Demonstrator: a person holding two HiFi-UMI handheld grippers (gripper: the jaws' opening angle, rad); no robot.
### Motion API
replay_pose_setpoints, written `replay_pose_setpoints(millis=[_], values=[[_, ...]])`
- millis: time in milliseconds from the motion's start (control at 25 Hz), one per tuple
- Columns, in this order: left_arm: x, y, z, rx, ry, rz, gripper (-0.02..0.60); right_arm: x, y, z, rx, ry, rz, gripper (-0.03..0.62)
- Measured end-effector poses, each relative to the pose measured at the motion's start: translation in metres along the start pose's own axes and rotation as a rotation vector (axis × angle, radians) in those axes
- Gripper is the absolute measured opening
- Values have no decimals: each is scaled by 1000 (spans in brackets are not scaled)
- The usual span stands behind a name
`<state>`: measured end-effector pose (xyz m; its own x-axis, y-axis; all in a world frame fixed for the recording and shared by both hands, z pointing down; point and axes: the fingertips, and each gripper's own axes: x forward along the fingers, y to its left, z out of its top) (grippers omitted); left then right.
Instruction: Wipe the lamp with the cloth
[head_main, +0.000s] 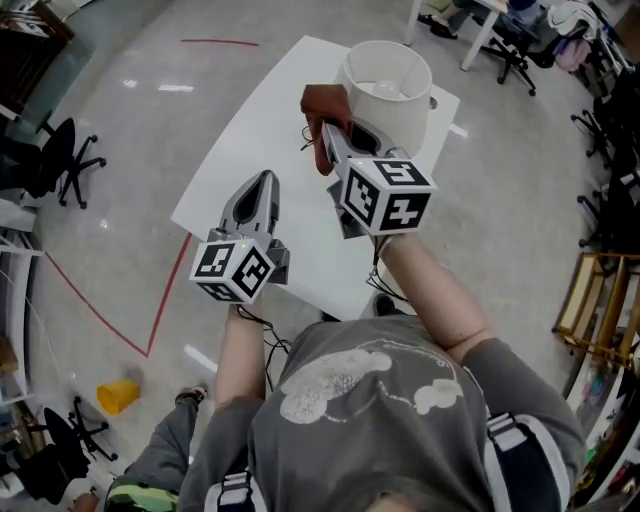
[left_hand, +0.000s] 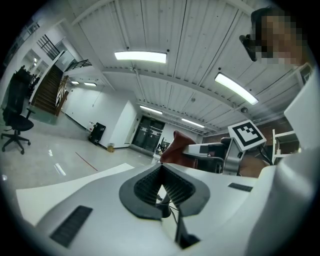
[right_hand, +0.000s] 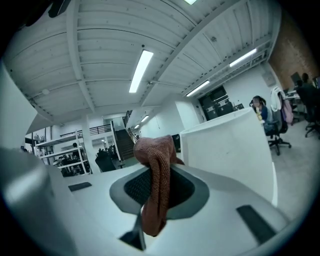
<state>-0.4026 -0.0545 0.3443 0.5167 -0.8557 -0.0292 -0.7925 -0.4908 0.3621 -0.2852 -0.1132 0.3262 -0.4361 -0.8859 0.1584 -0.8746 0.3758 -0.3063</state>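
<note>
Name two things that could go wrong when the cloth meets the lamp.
1. The cloth hangs loose from the right gripper; rubbing might drag it out.
2. The lamp stands near the table's far edge, unsteadied by the left gripper; a push might tip it.

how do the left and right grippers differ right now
The right gripper is shut on the reddish-brown cloth; the left gripper is shut with nothing between its jaws. The right gripper reaches farther forward, its tip near the white lamp shade; the left gripper hangs back over the table. Both are the same grey two-jaw tool with a marker cube.
</note>
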Motion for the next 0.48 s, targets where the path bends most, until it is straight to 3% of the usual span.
replay_pose_setpoints(millis=[480], values=[[-15,17,-36,-80,53,27,6,-9,-12,-89,19,166,-45,58]])
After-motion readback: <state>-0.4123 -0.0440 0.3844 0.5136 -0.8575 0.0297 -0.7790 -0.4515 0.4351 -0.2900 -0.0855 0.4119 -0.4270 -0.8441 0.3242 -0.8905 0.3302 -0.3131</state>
